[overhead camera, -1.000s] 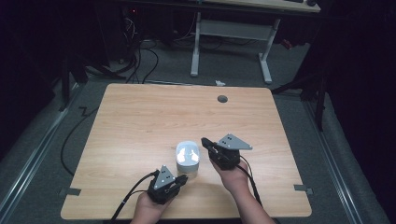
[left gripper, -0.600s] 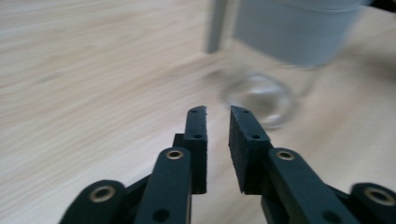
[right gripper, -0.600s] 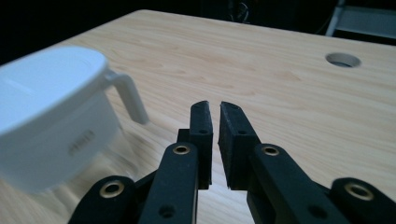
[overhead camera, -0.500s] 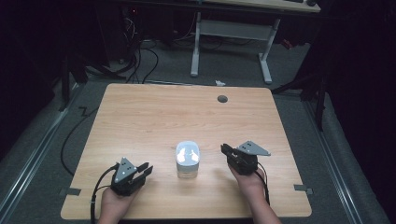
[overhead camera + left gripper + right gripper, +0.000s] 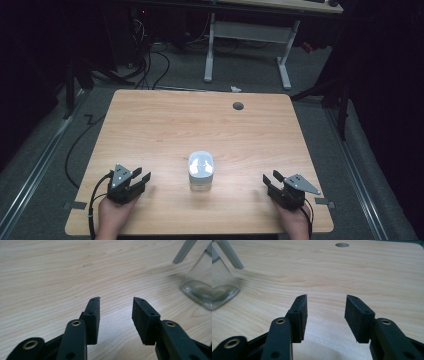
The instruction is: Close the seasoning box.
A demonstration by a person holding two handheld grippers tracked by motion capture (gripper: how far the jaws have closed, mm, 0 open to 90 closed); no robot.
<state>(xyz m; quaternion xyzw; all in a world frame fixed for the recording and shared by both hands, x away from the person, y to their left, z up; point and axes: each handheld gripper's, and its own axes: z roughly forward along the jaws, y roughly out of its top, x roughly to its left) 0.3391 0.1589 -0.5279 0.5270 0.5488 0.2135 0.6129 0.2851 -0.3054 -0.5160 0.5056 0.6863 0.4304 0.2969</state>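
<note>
Both of our hand-held grippers, left point(image 5: 141, 178) and right point(image 5: 270, 180), have pulled apart, released and empty; we judge the glass jar point(image 5: 200, 179) rigid, slippery, fragile—grasp its sides.

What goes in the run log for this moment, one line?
left gripper: open, empty | right gripper: open, empty | glass jar: upright, white lid, between grippers, untouched | table

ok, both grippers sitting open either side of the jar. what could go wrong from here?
1. The glass jar stands free mid-table; a sideways brush from the left gripper or right gripper could tip it.
2. Its clear wall looks smooth, so the pads may slip.
3. It stands near the table's front edge, so a knock toward the person could send it off.
</note>
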